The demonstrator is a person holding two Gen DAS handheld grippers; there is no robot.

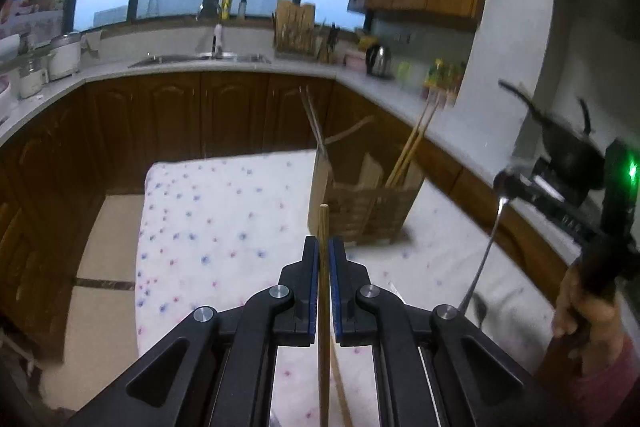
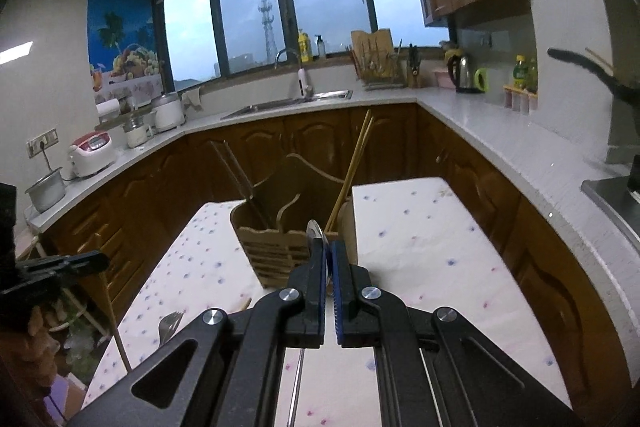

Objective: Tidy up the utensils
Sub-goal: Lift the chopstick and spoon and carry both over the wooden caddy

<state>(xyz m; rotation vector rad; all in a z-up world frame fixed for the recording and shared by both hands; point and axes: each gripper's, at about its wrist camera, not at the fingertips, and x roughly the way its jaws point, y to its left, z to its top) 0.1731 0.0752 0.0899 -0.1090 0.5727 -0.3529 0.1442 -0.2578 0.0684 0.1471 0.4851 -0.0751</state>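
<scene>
left tool (image 1: 324, 247) is clamped on a wooden chopstick (image 1: 323, 307); right tool (image 2: 329, 251) pinches a metal spoon (image 2: 314, 229). both hover near the wooden holder (image 2: 280, 251) on the worktop (image 2: 420, 235).

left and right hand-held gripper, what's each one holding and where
Left hand-held gripper: wooden chopstick, clamped near its upper end. Right hand-held gripper: metal spoon, clamped just below the bowl.

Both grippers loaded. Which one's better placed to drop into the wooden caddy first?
Right, probably. The right gripper, shut on the spoon, faces the caddy head-on and close. The left gripper holds a chopstick with the caddy off to its right.
</scene>
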